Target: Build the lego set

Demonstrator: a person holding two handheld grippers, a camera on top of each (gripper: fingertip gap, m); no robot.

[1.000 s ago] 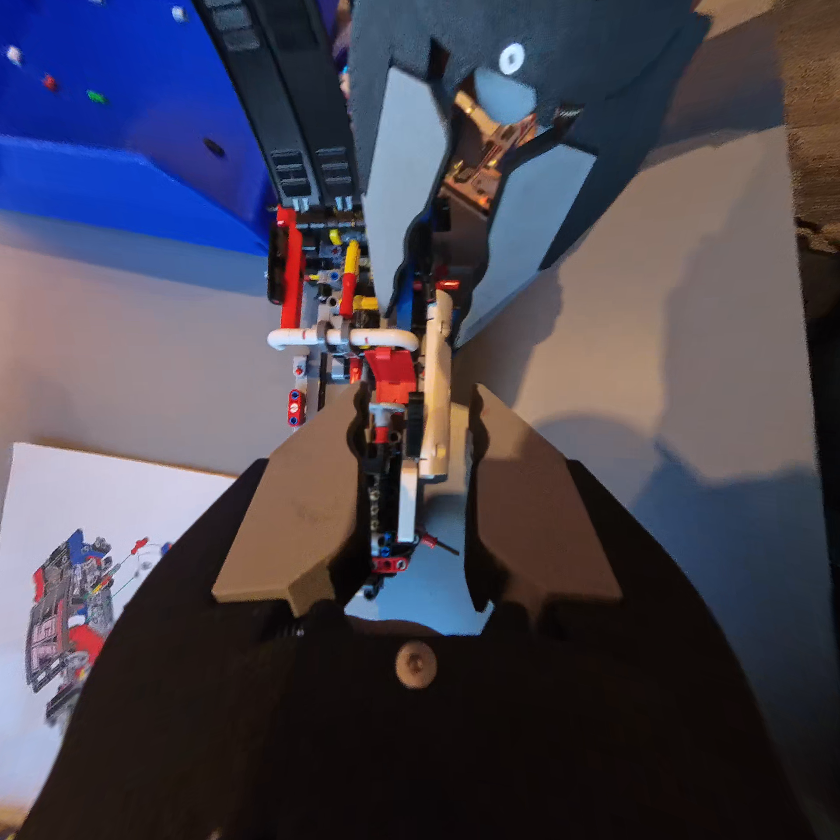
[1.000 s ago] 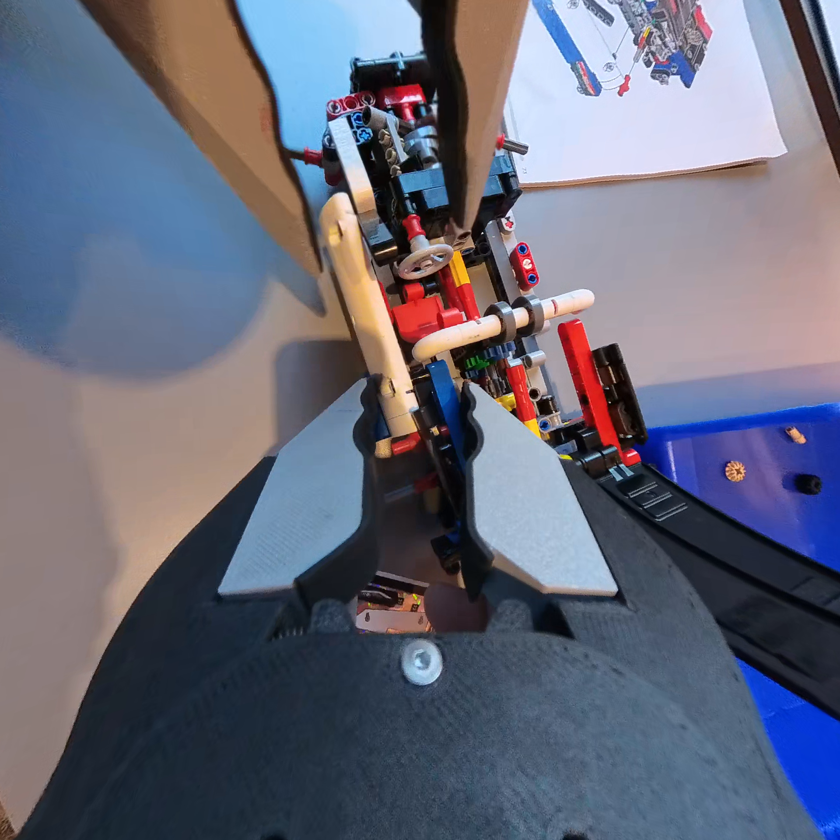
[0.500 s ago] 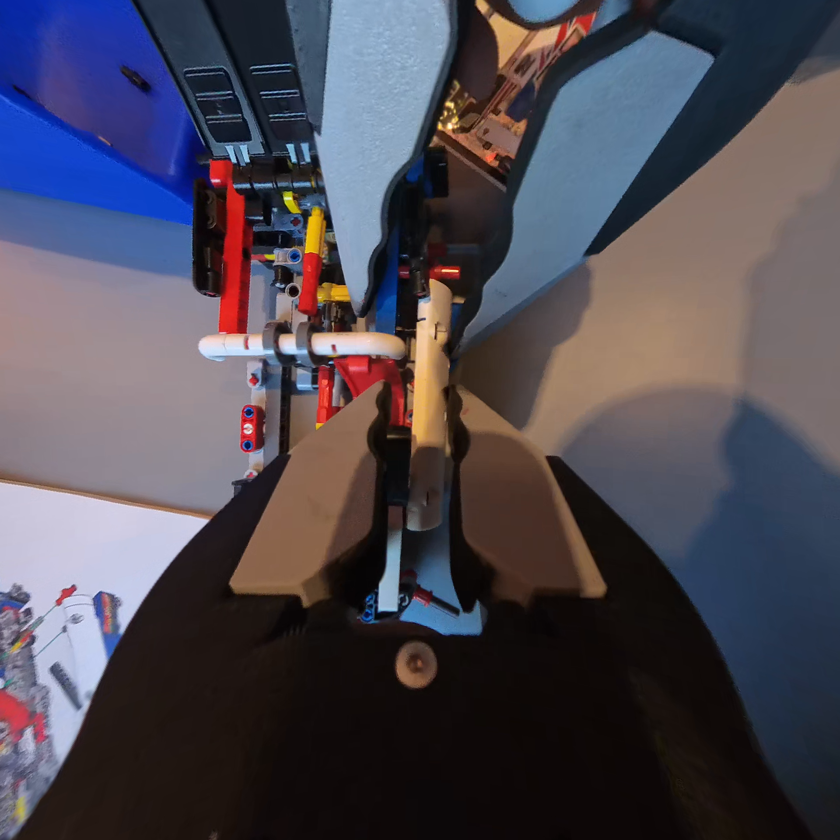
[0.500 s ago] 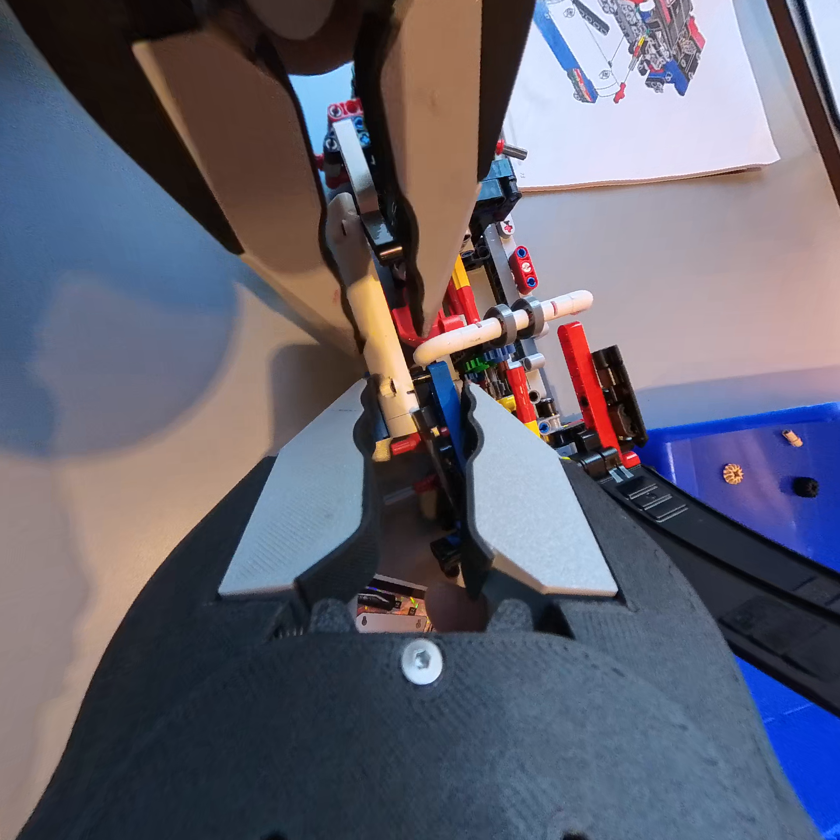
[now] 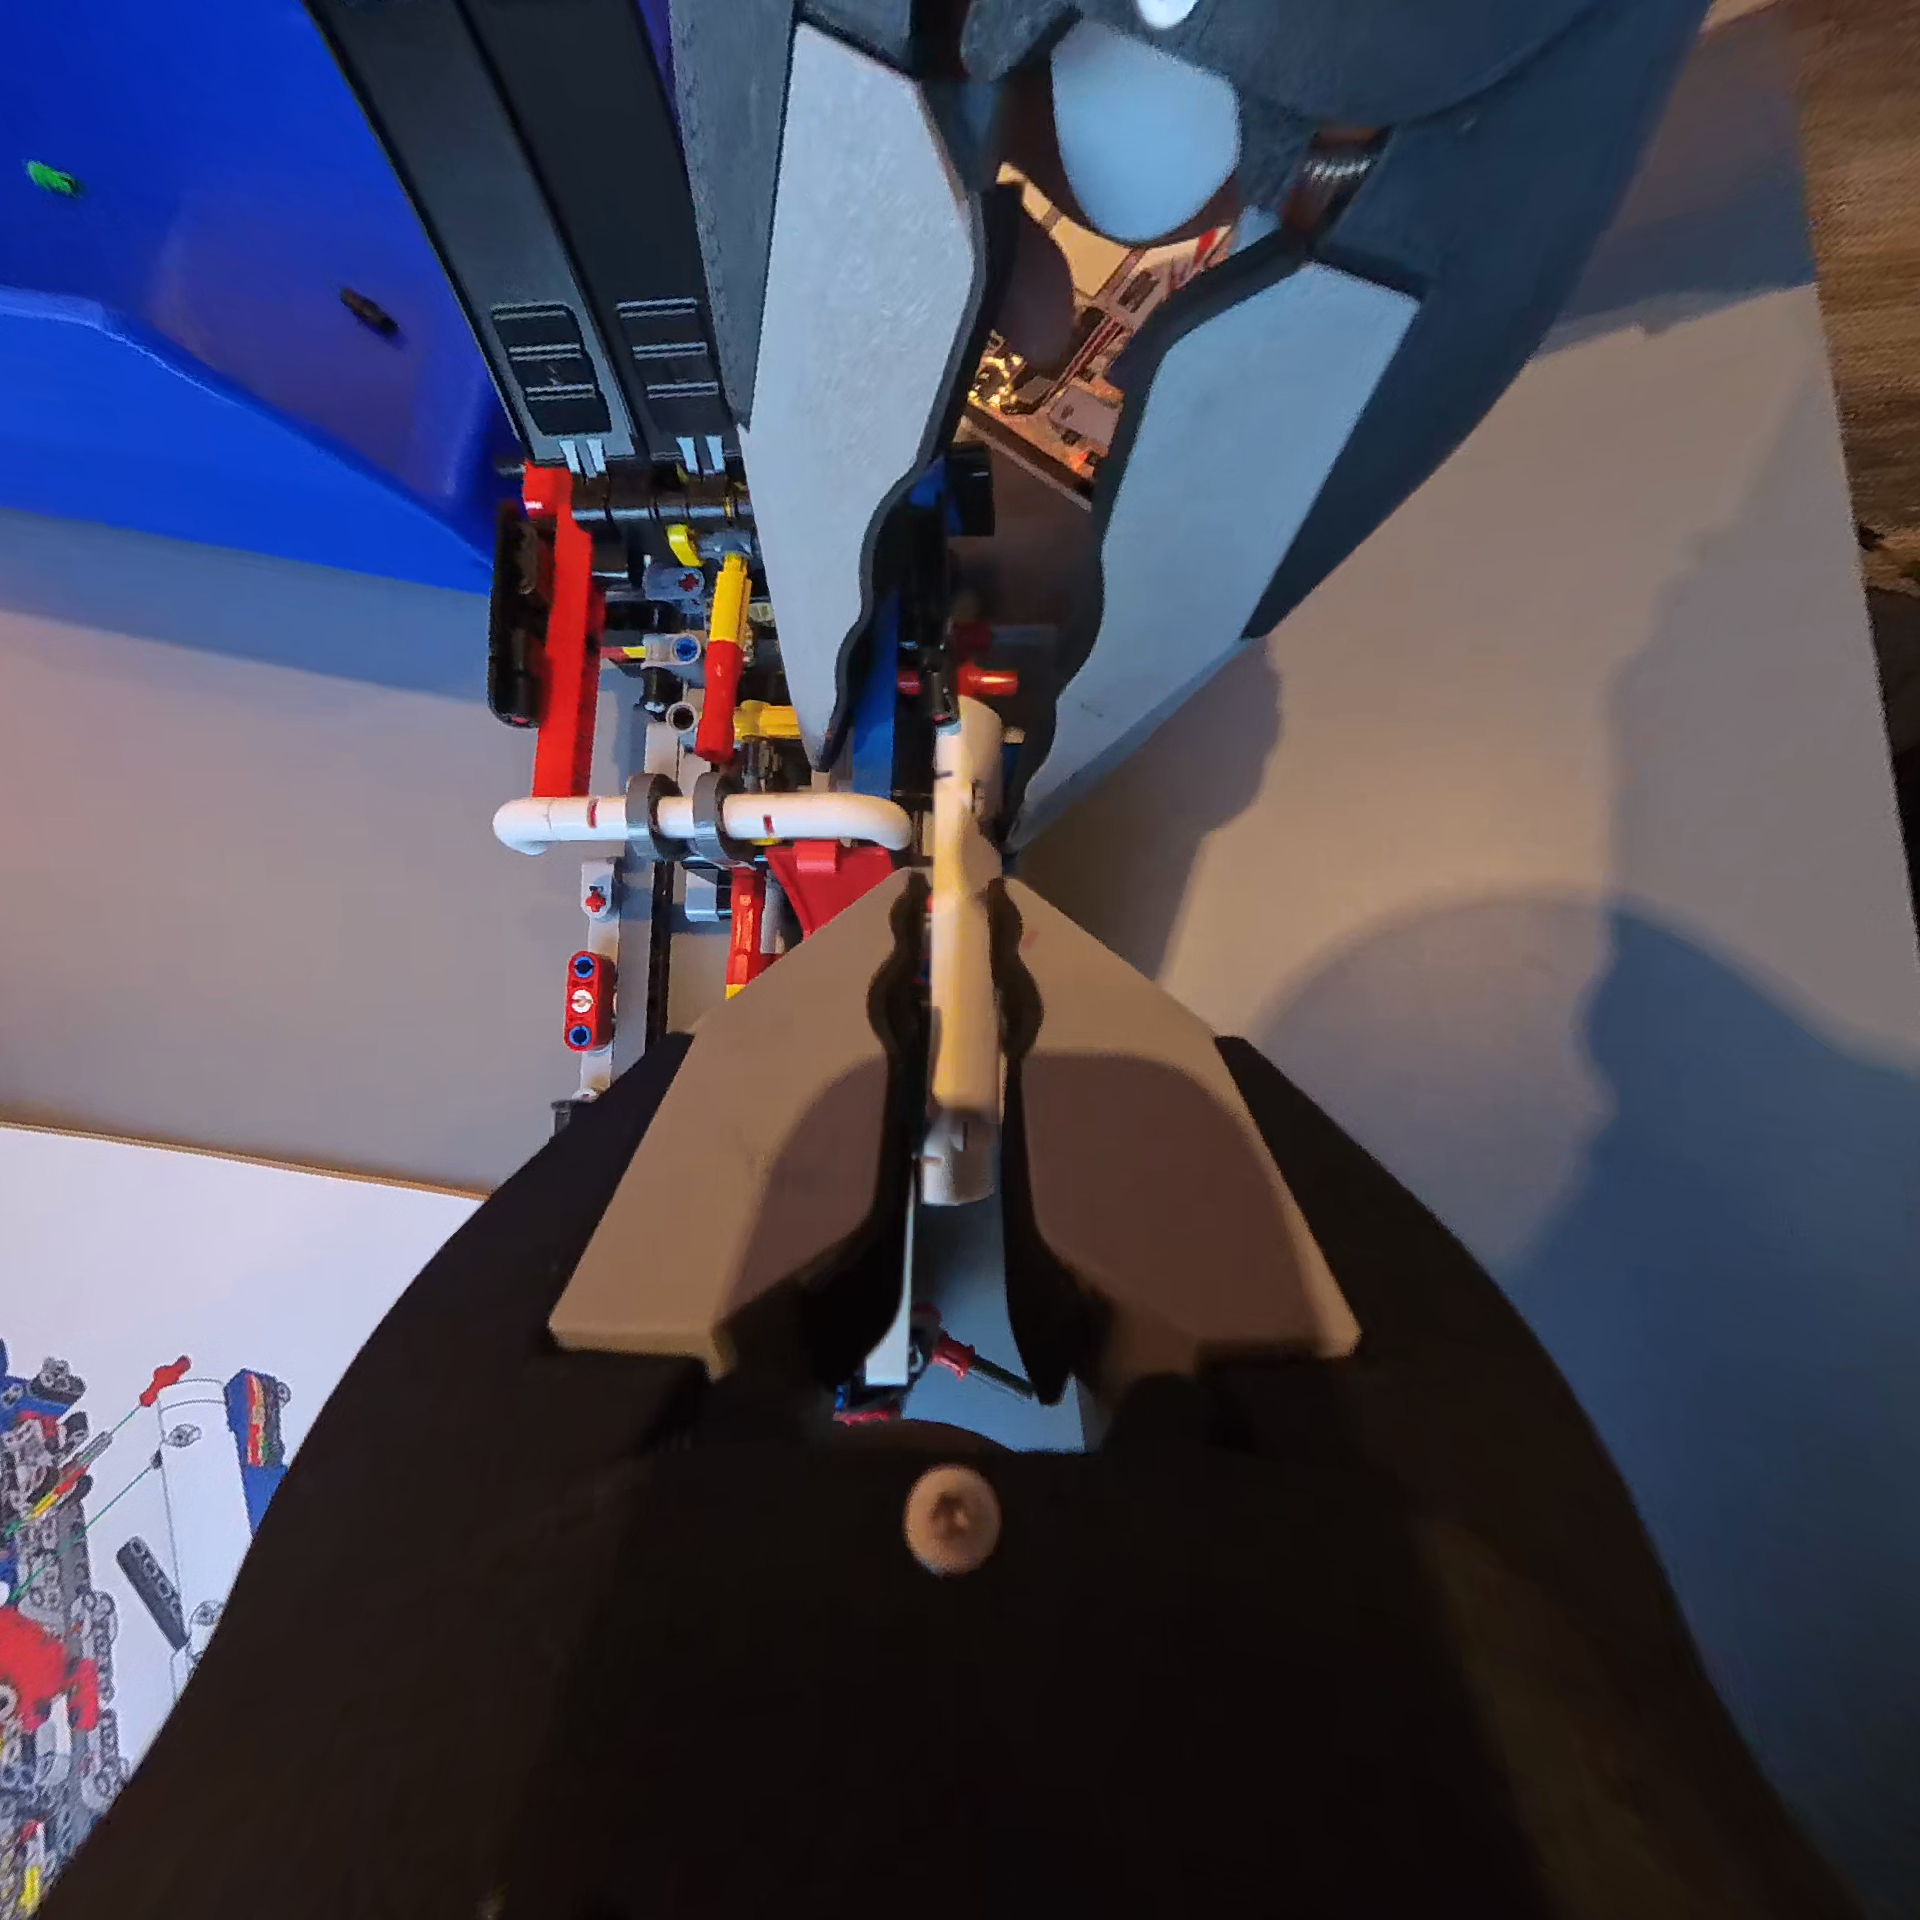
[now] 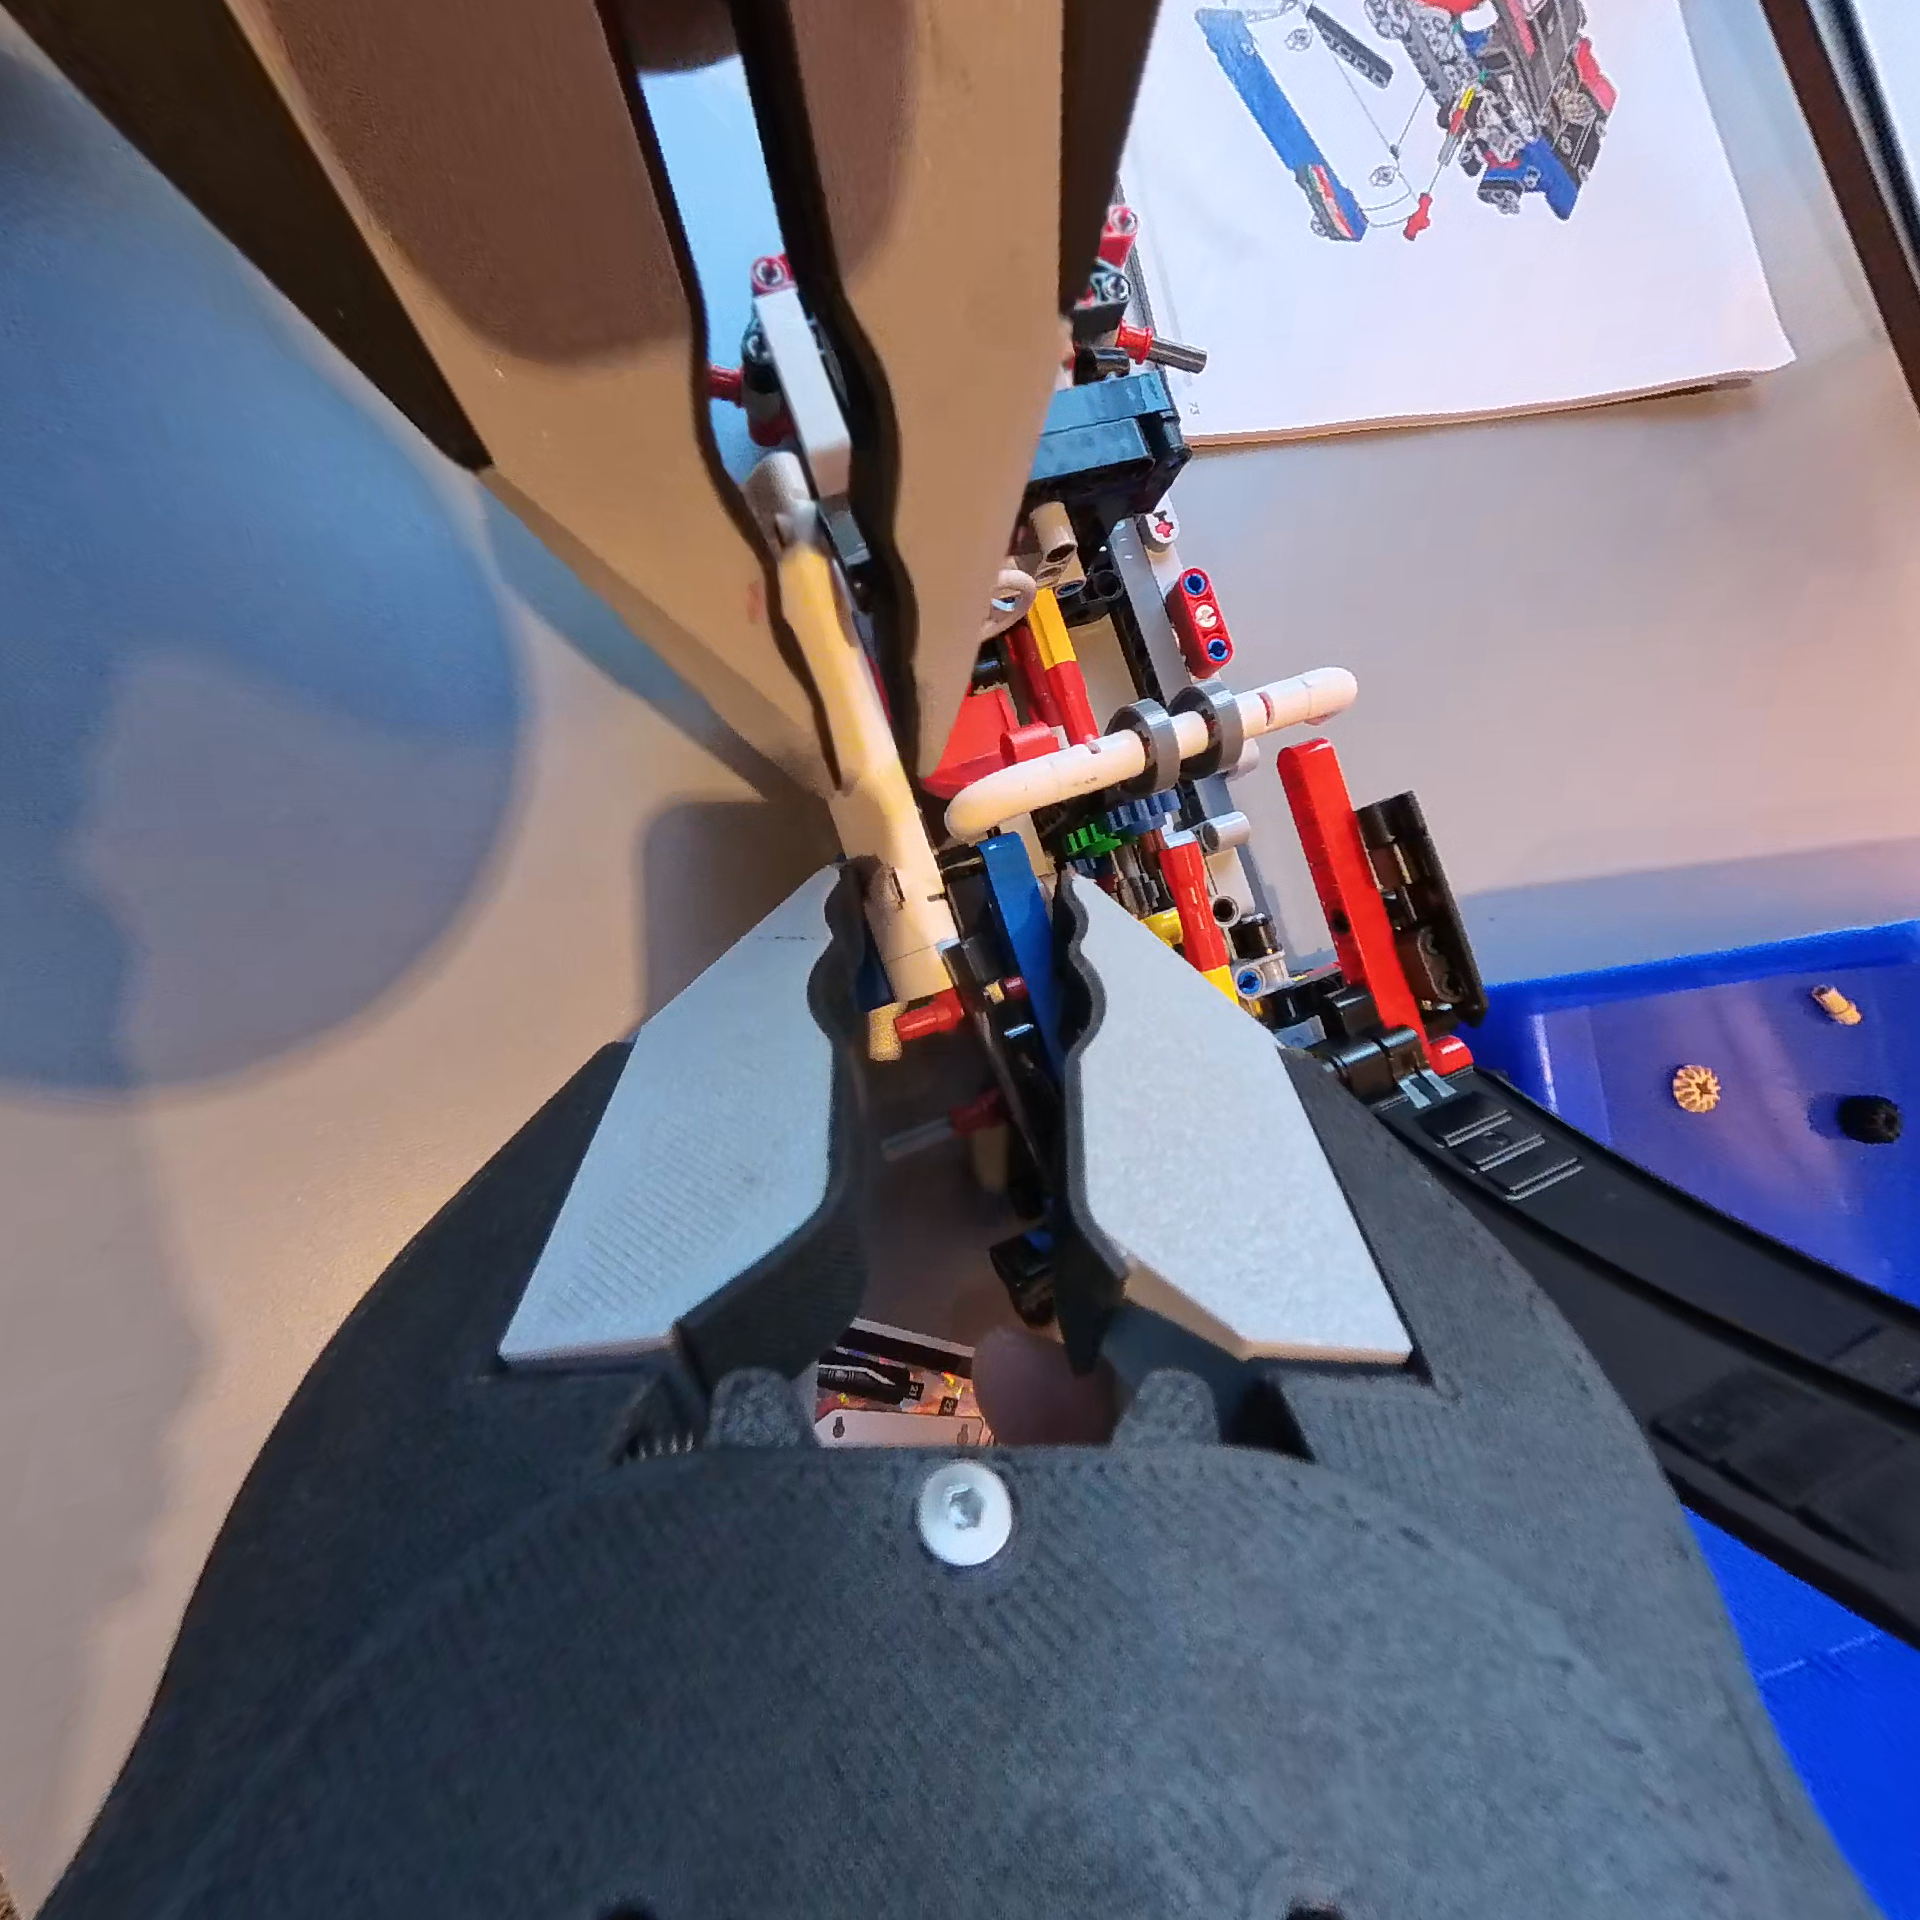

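A part-built lego model [image 5: 727, 790] sits between the two grippers, the left gripper [image 5: 961, 1039] clamped on its white beam [image 5: 961, 997], the right gripper [image 6: 961, 977] clamped on its blue end, with much apparently unbuilt.

Perhaps hobby desk, blue parts bin [image 5: 208, 395], instruction sheet [image 6: 1455, 291]

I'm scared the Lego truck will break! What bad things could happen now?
1. The left gripper pinches the thin white piece; squeezing or twisting might pop it off the model.
2. The right gripper grips the other end nose to nose, so their fingers might bump.
3. Small pins could fall onto the table.
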